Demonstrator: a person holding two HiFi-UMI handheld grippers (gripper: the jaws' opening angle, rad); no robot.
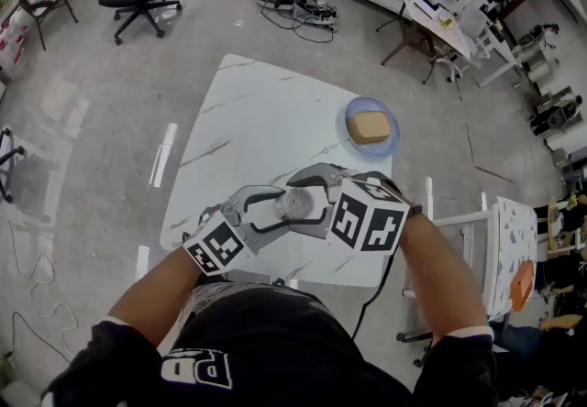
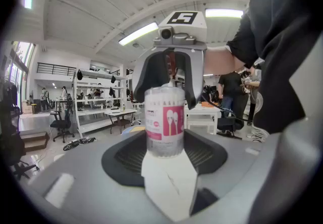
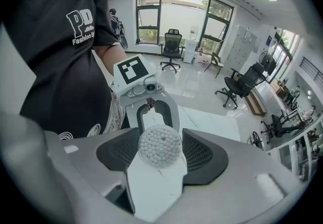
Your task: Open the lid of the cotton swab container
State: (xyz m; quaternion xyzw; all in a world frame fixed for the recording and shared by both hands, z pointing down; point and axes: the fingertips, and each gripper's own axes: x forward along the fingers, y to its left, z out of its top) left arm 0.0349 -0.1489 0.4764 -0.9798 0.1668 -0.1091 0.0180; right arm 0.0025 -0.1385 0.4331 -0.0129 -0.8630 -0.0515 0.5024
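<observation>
The cotton swab container (image 2: 164, 123) carries a pink label (image 2: 171, 121) with white swab drawings; the small print beside it is too fine to read. The left gripper (image 1: 273, 214) has its jaws clamped on the container's body, held above the white tabletop (image 1: 266, 112). The right gripper (image 1: 309, 192) faces it, its jaws closed around the container's top end, where packed swab tips (image 3: 159, 146) show through clear plastic. Whether the lid is seated or loosened cannot be told. The person's black shirt (image 3: 75, 41) reads "PD" and "Fashion", the rest cut off. A blue plate (image 1: 354, 111) sits at the tabletop's far edge
</observation>
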